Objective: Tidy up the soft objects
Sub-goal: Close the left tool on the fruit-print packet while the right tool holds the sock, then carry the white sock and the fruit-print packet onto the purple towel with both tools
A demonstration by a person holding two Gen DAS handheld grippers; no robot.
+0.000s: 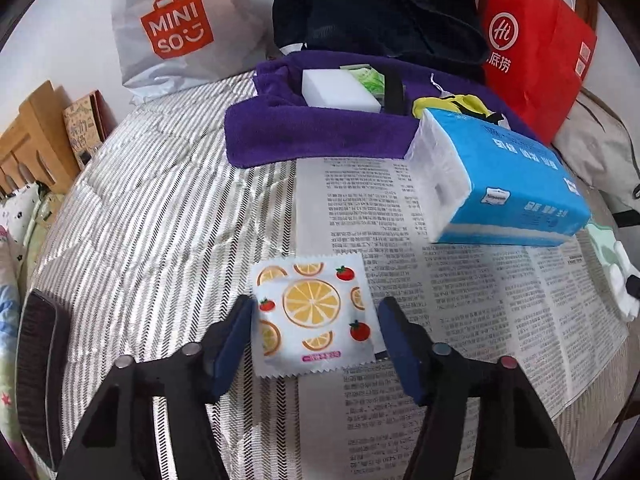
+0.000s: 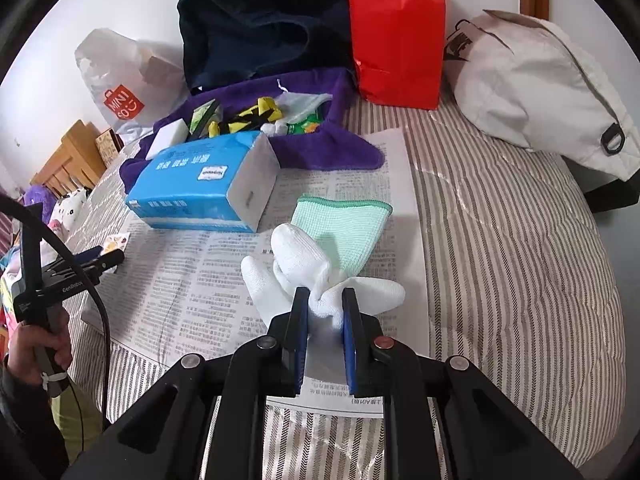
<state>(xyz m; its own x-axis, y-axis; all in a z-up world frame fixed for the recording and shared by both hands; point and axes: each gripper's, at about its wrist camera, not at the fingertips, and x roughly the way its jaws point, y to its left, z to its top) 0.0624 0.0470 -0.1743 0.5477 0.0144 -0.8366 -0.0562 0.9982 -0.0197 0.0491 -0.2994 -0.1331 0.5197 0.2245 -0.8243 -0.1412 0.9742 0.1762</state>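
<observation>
Left wrist view: striped quilt [image 1: 152, 208], newspaper [image 1: 480, 304], white wall [image 1: 68, 20], wooden headboard [image 1: 36, 136].

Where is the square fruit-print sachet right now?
In the left wrist view, the fruit-print sachet lies between the open left gripper fingers, straddling the newspaper's left edge.

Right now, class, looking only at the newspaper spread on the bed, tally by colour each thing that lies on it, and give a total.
Blue: 1, the tissue pack
Green: 1, the cloth
White: 1, the glove, pinched in the right gripper
Orange-fruit print: 1, the sachet, between the left gripper jaws, untouched
Total: 4
</observation>
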